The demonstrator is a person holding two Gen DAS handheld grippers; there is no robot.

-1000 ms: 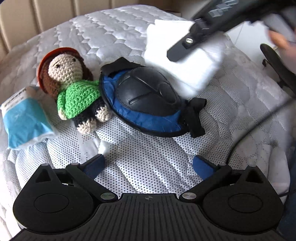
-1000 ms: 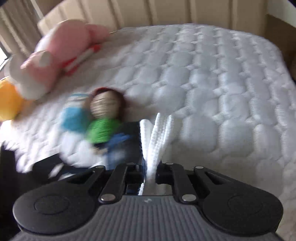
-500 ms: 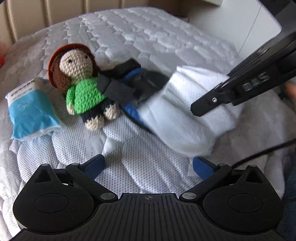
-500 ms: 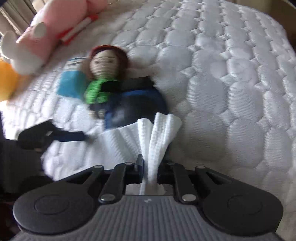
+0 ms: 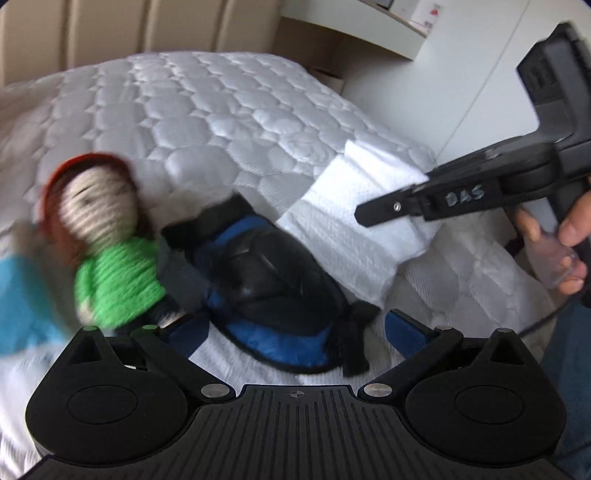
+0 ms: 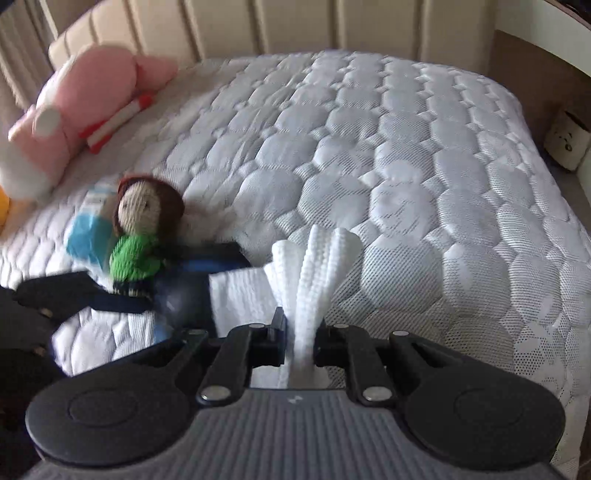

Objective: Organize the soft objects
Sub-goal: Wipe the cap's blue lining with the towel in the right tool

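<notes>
My right gripper (image 6: 301, 328) is shut on a folded white towel (image 6: 317, 266), which fans out past the pads. In the left wrist view the towel (image 5: 354, 229) lies low over the bed, just right of a blue and black padded guard (image 5: 269, 288). A crochet doll (image 5: 110, 236) in a green top lies left of the guard, touching it. My left gripper (image 5: 295, 332) is open and hovers over the guard's near edge, with nothing between its pads. The doll (image 6: 144, 229) and guard (image 6: 188, 291) also show in the right wrist view.
A blue packet (image 6: 85, 236) lies beside the doll. A pink plush (image 6: 85, 99) rests near the beige headboard (image 6: 295, 26). The quilted white mattress (image 6: 406, 166) stretches to the right. A hand (image 5: 554, 240) holds the right gripper's handle.
The right gripper carried the towel down across the guard and now holds it to the guard's right. The left gripper moved in over the guard's near edge.
</notes>
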